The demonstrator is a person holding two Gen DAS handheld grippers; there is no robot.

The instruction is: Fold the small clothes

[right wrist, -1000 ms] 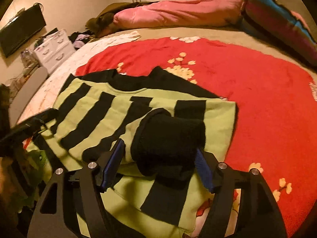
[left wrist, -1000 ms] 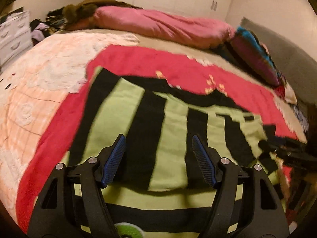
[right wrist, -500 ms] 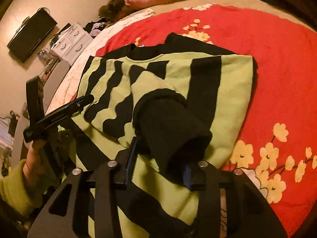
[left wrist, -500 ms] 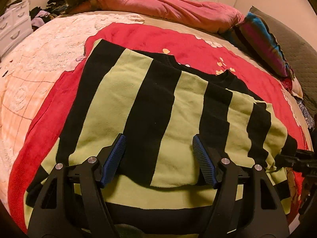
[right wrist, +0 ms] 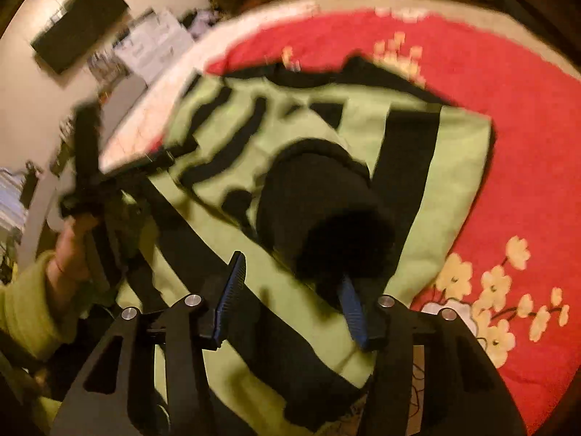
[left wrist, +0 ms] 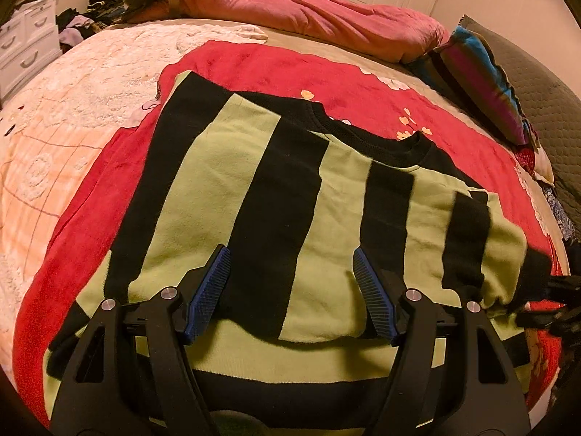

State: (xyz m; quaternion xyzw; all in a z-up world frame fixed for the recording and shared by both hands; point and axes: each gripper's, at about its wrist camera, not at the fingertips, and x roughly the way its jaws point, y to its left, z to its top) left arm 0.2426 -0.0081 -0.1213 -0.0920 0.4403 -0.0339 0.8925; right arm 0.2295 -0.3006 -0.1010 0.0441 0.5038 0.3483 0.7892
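A green-and-black striped sweater (left wrist: 326,196) lies on a red flowered blanket (left wrist: 276,69) on the bed. My left gripper (left wrist: 290,254) hovers open over the sweater's near folded edge, with nothing pinched between its blue pads. In the blurred right wrist view, the sleeve's black cuff (right wrist: 326,210) lies folded onto the sweater's body (right wrist: 454,152). My right gripper (right wrist: 290,269) is opening; the cuff's end sits between the jaws against the right pad, and the left pad stands clear of it. A hand in a green sleeve (right wrist: 25,301) holds the left gripper (right wrist: 120,178) at the sweater's left side.
A pink duvet (left wrist: 312,11) and a striped cushion (left wrist: 483,76) lie at the bed's far side. A pale quilted cover (left wrist: 61,120) lies left of the blanket. White drawers (left wrist: 25,36) stand beyond the bed. A dark screen (right wrist: 80,25) hangs on the wall.
The right gripper's jaws narrowed around the black cuff, then spread again while the gripper tilted down. The sleeve now lies further onto the sweater's body. The left gripper stayed open and barely moved.
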